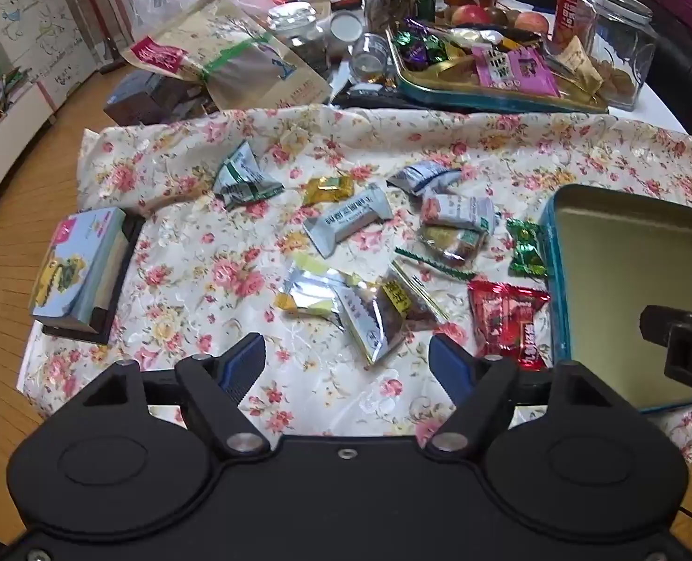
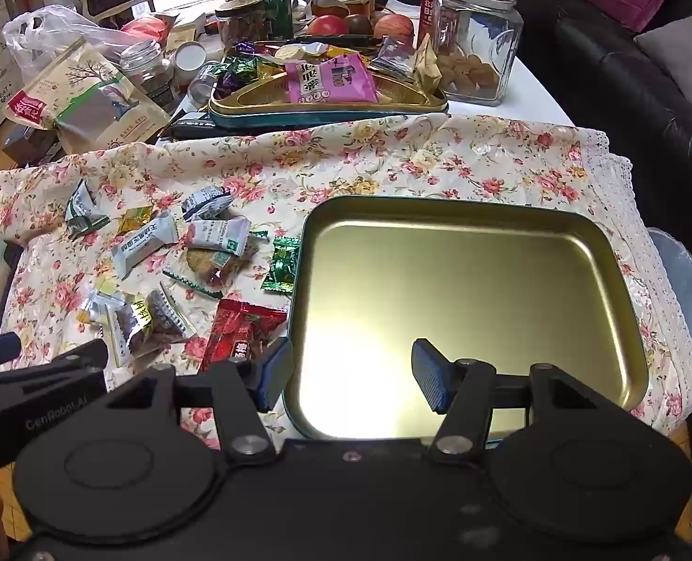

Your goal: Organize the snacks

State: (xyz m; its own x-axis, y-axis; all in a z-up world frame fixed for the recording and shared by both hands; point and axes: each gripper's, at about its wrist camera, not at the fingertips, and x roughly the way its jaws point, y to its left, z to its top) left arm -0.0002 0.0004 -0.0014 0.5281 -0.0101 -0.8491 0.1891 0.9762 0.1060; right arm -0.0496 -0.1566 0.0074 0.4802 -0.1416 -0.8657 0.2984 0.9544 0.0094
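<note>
Two tools hover low over a worktop spread with a floral cloth (image 1: 196, 252), each with its blue-padded jaws spread apart and nothing between them. From the left wrist view, the left tool (image 1: 347, 364) faces a scatter of wrapped snacks: a red packet (image 1: 509, 318) at about 1 o'clock from its jaws, a clear packet of dark dried fruit (image 1: 374, 313) at 12 o'clock just ahead, a grey-white bar (image 1: 346, 224) farther on, a gold candy (image 1: 328, 188) beyond it, and a green candy (image 1: 525, 248) lying just beside the rim of the empty tin tray (image 1: 626, 243) at 2 o'clock. From the right wrist view, the right tool (image 2: 353, 376) hangs over the near edge of that tin tray (image 2: 462, 276), whose gold interior holds nothing, with the snacks grouped at 10 o'clock on the cloth. A second tin (image 2: 327, 110) heaped with sweets and a glass jar (image 2: 481, 46) sit at 12 o'clock, at the far end of the worktop.
</note>
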